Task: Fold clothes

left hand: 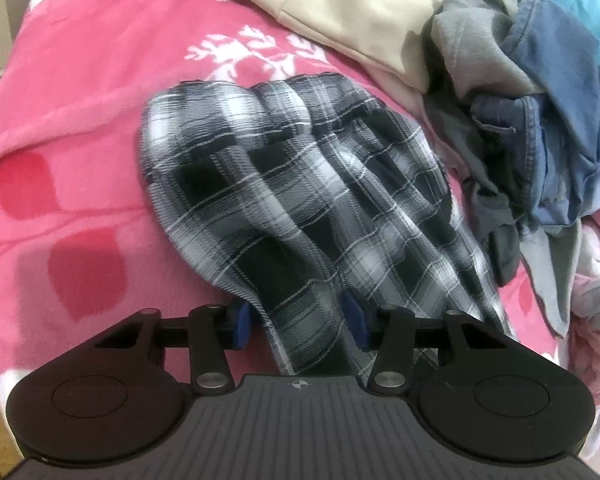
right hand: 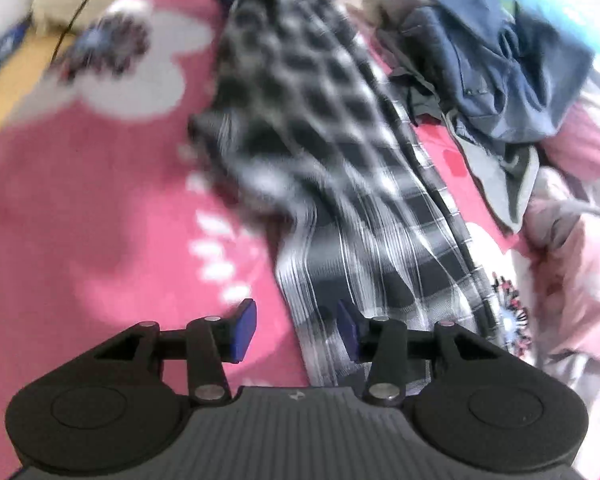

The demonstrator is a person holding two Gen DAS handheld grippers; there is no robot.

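A black-and-white plaid garment [left hand: 300, 200] lies in long bunched folds on a pink blanket [left hand: 80, 140] with white and red patterns, which covers a bed. In the left wrist view, the left tongs [left hand: 300, 326] stand partly apart with a gathered fold of the plaid cloth running between the blue pads [left hand: 243, 328]; whether the pads press on the cloth cannot be told. In the right wrist view, the right tongs [right hand: 296, 330] stand apart over the near end of the same garment, its edge lying between the pads without being gripped. That view is blurred. To the right of the plaid garment lies a heap of blue denim and grey clothes [left hand: 532, 120]. A cream garment [left hand: 340, 8] lies at the far side.
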